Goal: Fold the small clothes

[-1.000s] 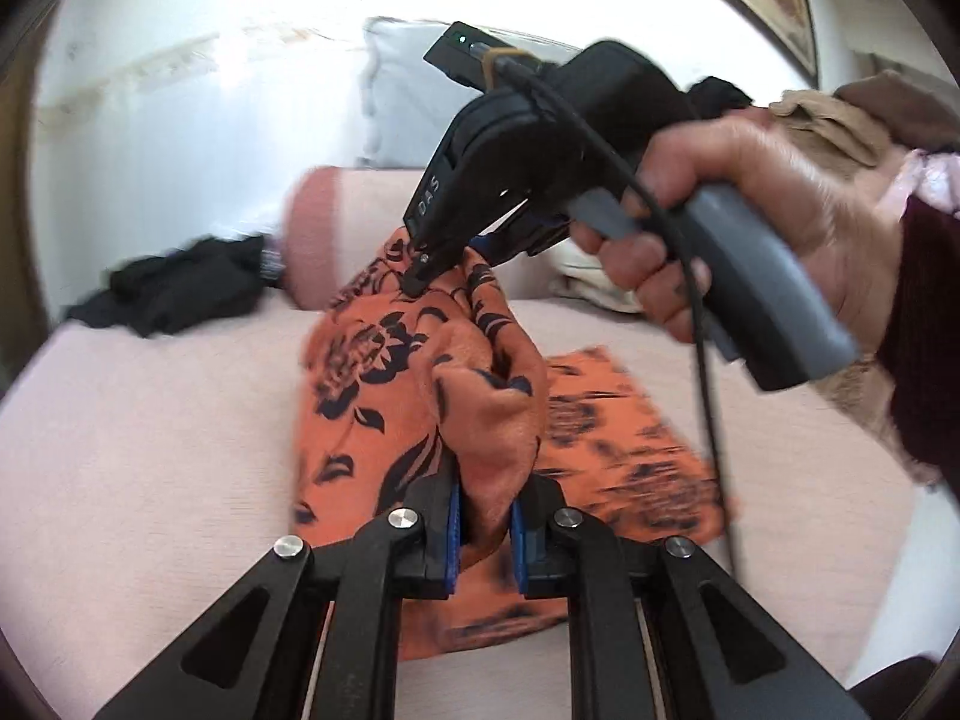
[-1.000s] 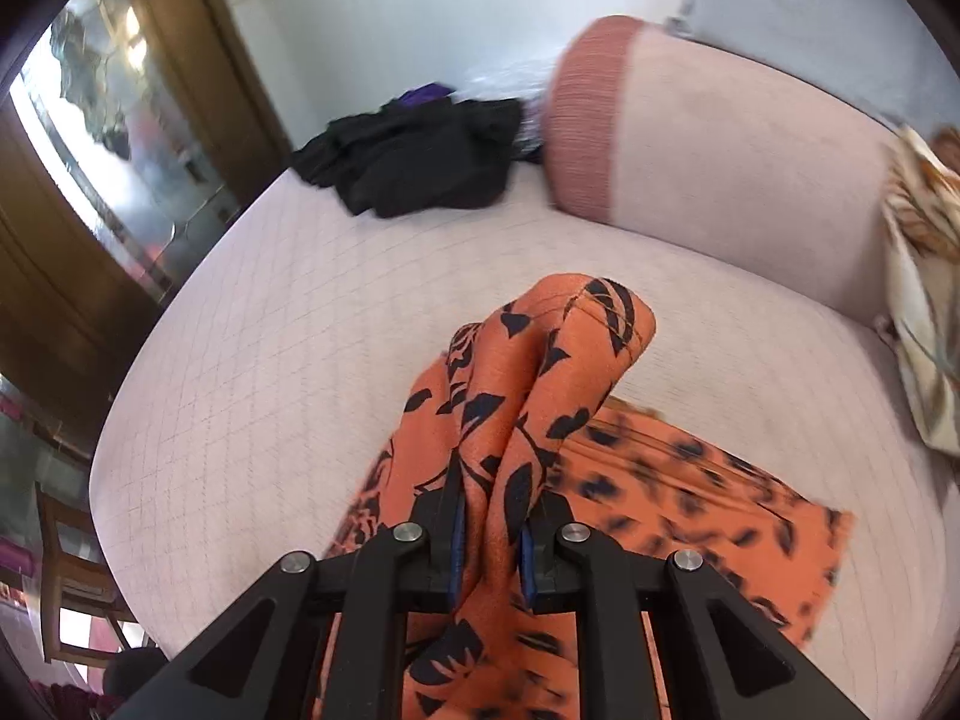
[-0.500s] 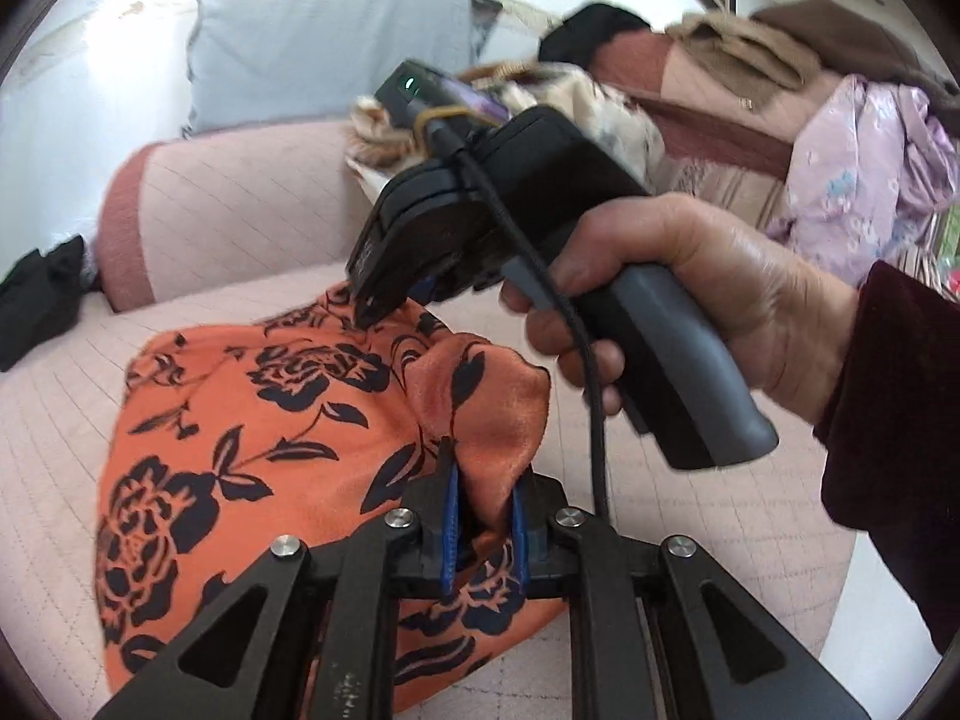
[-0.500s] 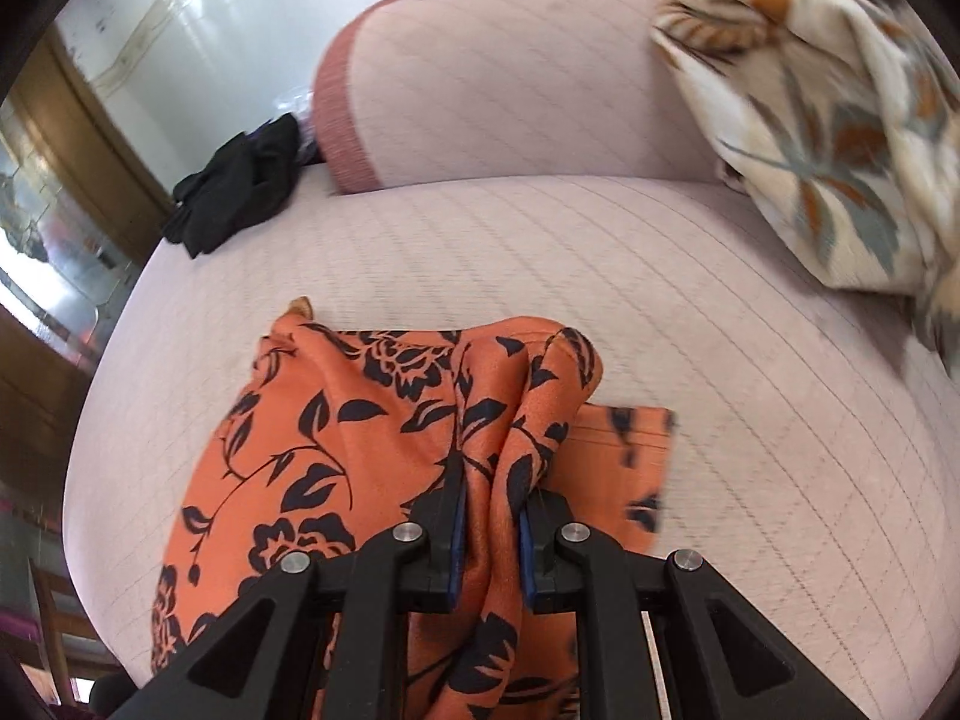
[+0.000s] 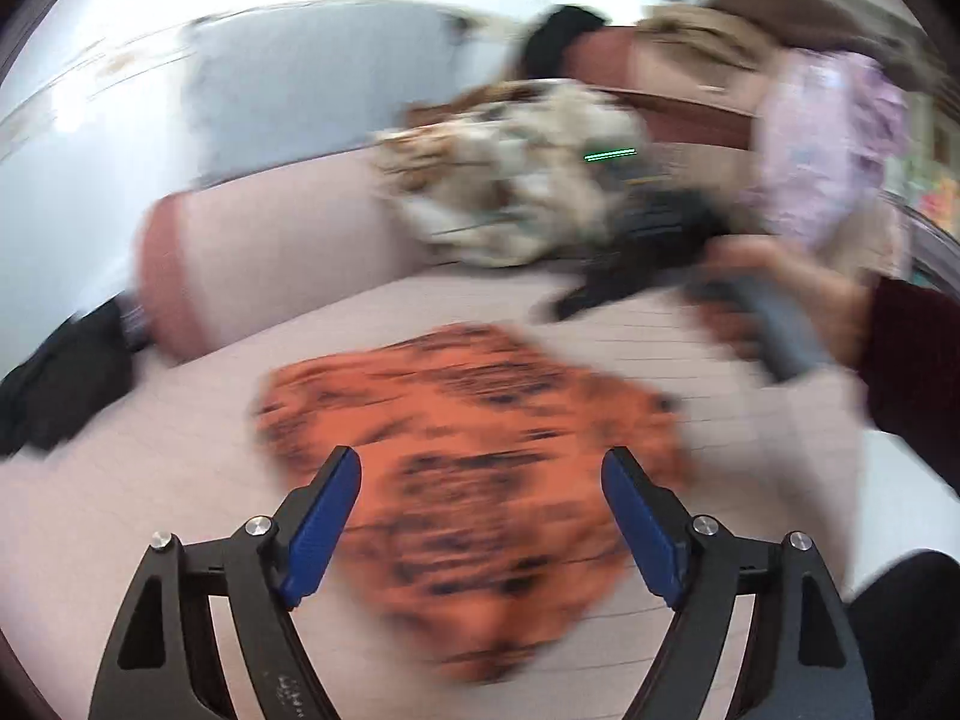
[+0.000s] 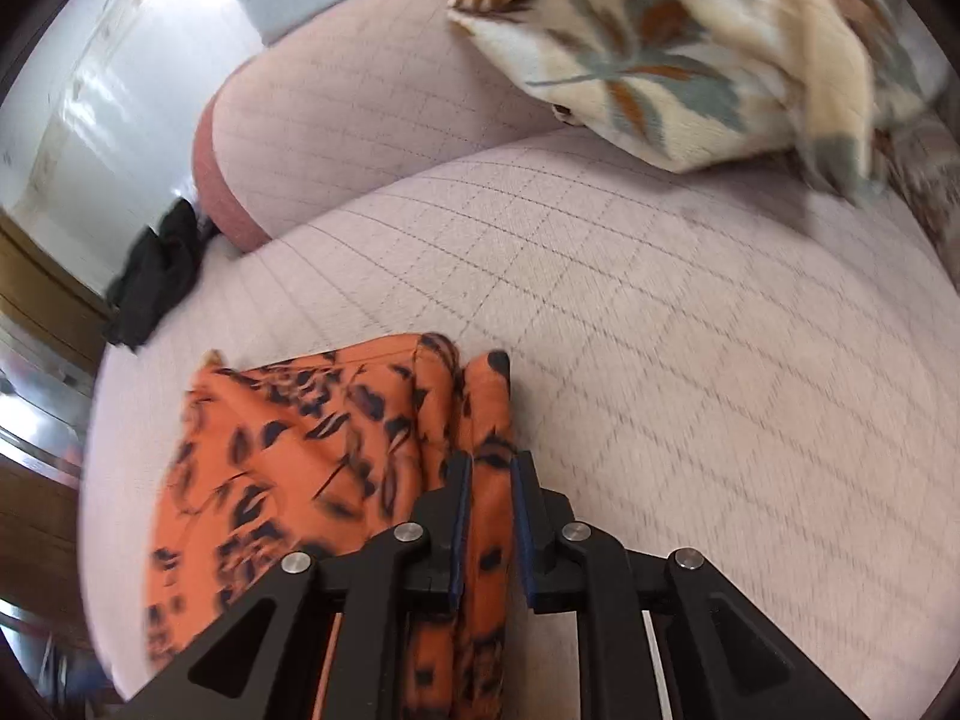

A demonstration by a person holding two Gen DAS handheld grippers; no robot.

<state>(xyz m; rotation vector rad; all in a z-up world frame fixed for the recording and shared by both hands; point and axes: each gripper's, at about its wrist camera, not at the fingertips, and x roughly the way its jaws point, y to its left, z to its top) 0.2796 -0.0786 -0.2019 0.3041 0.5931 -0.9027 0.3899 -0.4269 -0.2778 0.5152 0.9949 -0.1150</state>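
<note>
An orange cloth with a black flower print (image 5: 474, 456) lies folded flat on the pale pink quilted bed (image 5: 150, 480). My left gripper (image 5: 482, 507) is open wide and empty, just above the cloth's near edge. My right gripper (image 6: 487, 483) still has its jaws close around the cloth's right edge (image 6: 486, 396), a fold of it between the blue pads. In the left wrist view the right gripper (image 5: 648, 258) is blurred, far right, held by a hand beyond the cloth. The cloth's body spreads left of the right gripper (image 6: 282, 456).
A pink bolster (image 5: 252, 264) lies at the back of the bed. A cream leaf-print cloth (image 6: 678, 48) sits behind the right gripper. A black garment (image 6: 156, 276) lies at the far left. More clothes (image 5: 828, 132) are piled at the right.
My left gripper has opened and let go of the orange cloth, which now lies flat. The right gripper has swung away to the right, lower toward the bed, still gripping the cloth's edge.
</note>
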